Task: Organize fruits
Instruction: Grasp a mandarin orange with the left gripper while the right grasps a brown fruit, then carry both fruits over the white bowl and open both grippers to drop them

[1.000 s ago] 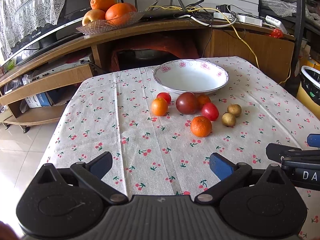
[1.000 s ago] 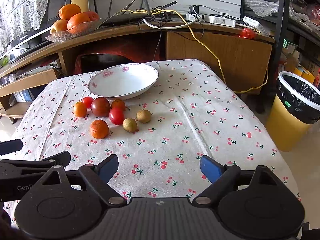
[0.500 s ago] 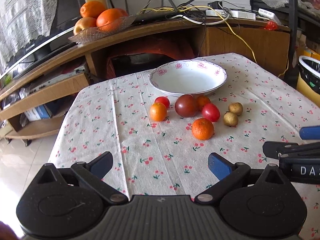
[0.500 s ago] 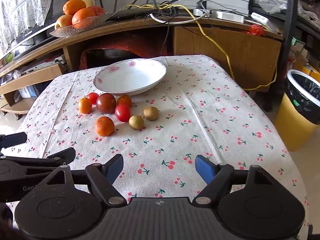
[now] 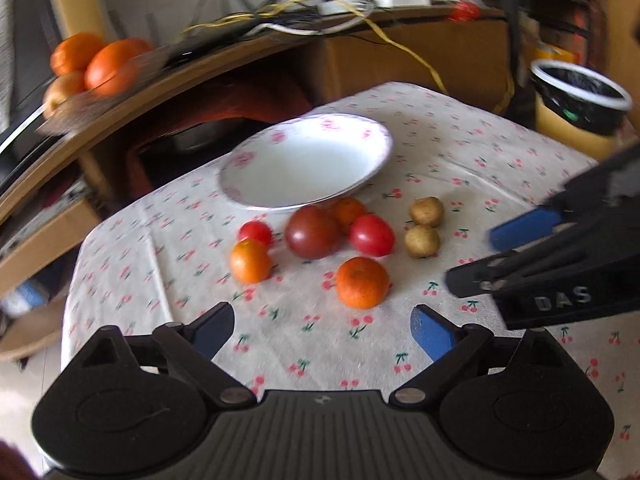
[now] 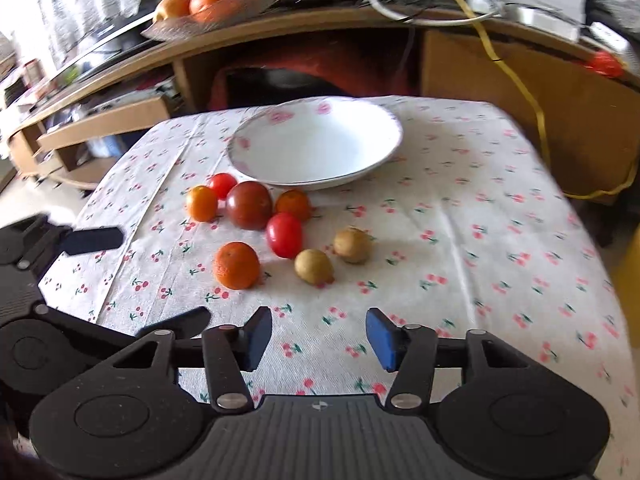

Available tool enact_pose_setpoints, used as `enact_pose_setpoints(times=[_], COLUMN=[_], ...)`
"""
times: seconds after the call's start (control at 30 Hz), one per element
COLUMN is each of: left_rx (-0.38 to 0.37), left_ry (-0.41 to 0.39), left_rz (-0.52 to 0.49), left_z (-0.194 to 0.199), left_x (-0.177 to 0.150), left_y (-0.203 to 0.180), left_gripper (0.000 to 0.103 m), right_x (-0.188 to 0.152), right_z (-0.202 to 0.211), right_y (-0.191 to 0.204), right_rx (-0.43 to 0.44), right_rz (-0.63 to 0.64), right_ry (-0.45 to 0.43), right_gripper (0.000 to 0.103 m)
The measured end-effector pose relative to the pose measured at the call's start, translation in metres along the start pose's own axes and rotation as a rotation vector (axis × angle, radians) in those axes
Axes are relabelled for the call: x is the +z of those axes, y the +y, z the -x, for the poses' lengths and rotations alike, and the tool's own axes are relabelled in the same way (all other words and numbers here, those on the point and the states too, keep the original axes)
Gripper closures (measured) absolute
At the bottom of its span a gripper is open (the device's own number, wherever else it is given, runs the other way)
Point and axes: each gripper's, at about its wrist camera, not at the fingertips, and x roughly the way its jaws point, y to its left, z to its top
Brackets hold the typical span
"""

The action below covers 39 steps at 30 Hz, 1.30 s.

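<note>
**Fruits loose on the tablecloth, bowl holding nothing**

Fruits lie in a loose cluster on the cherry-print tablecloth (image 6: 460, 216), just in front of the white bowl (image 6: 316, 142). The bowl has a pink flower pattern around its rim, and you have nothing in it.

Item by item, as your right wrist camera shows them:
- A large dark red tomato (image 6: 249, 205) sits at the centre of the group, closest to the bowl's near rim.
- A small red tomato (image 6: 222, 185) and a small orange (image 6: 201, 203) sit touching each other at its left.
- Another small orange (image 6: 293, 205) sits at its right, with an oval red tomato (image 6: 284, 235) just in front of that.
- A larger orange (image 6: 236, 265), with dimpled skin, lies nearest to you, apart from the rest.
- Two small brown fruits (image 6: 314, 266) (image 6: 352, 245) lie side by side at the right of the group, close together.

Your left gripper (image 5: 322, 330) hovers over the near edge of the cloth with its blue-padded fingers spread wide and nothing between them. Your right gripper (image 6: 318, 338) also hovers above the cloth, fingers apart and holding nothing, pointed toward the brown fruits. Neither tool touches any fruit.

Behind the table, a glass dish (image 6: 208, 20) of oranges stands on the wooden shelf. Both pictures are motion-blurred, so fine surface detail cannot be confirmed.
</note>
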Motion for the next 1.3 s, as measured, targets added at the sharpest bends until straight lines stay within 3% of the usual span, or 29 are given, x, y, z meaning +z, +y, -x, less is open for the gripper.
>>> enact_pose_setpoints(times=[0.07,0.17,0.3,0.43,0.6,0.93,1.3], left_rx=[-0.047,-0.085,-0.141,-0.166,-0.212,-0.202,-0.182], left_ry=[0.005,0.011,0.036,0.032,0.034,0.037,-0.028], left_rz=[-0.030,-0.036,-0.017,-0.015,0.021,0.052,0.088], left_z=[-0.006,-0.015,-0.028,-0.033,-0.037,-0.034,-0.031], left_x=[0.003,0.005,0.008,0.010,0.012,0.013,0.039], left_y=[0.000,0.004,0.009,0.008,0.012,0.014,0.034], left_gripper=[0.005,0.010,0.027,0.036,0.056,0.061,0.061], right_x=[0.003,0.008,0.014,0.017,0.018,0.019,0.041], right_z=[-0.008,-0.021,-0.030,-0.035,-0.035,-0.020,-0.019], right_y=[-0.002,-0.005,-0.008,-0.010,-0.011,-0.011,-0.007], right_rx=[0.039,0.055,0.078,0.083,0.081,0.109,0.108], right_rz=[0.006,0.016,0.028,0.053,0.071,0.061,0.044], right_ry=[0.013,0.033,0.018,0.003,0.004,-0.022,-0.073], right_gripper=[0.067,0.068,0.073,0.082,0.083,0.083,0.083])
